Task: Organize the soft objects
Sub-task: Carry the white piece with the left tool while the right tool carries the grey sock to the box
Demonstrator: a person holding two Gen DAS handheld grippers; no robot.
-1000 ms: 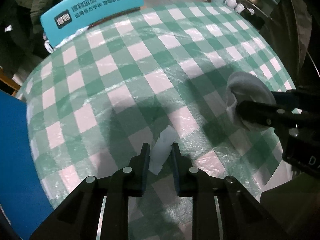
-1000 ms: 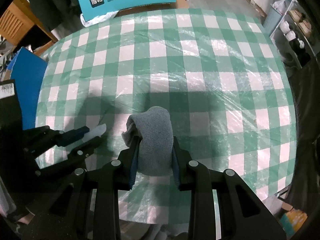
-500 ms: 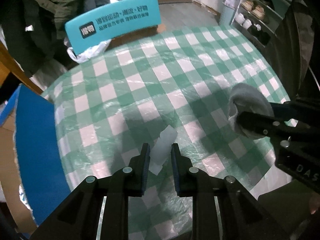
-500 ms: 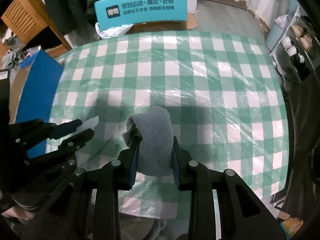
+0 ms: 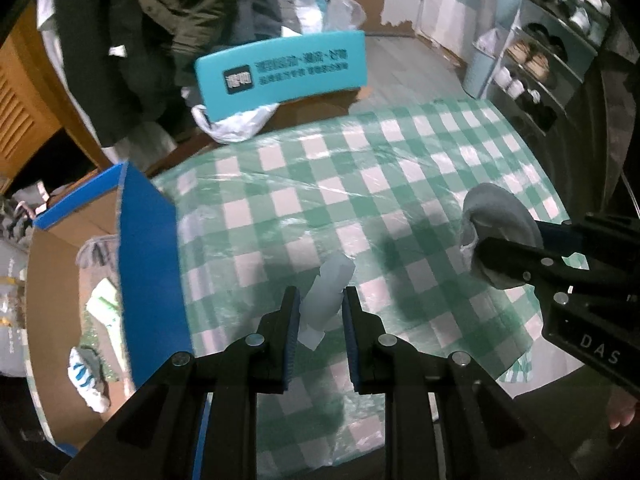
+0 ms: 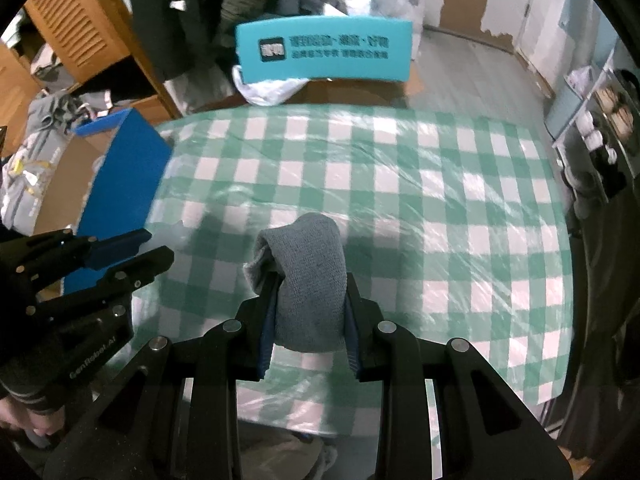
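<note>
Your left gripper (image 5: 320, 308) clenches a pale white piece (image 5: 326, 294), too blurred to identify, above the checked table (image 5: 400, 184). Your right gripper (image 6: 310, 308) clamps a folded grey sock (image 6: 310, 272) over that table, its lower end hidden between the fingers.

A teal sign (image 5: 280, 70) stands beyond the green checked tablecloth (image 5: 400, 184).

The teal sign's (image 6: 324, 50) lettering is blurred past reading; the cardboard box's (image 5: 52, 264) contents are smeared and partly cut off.
</note>
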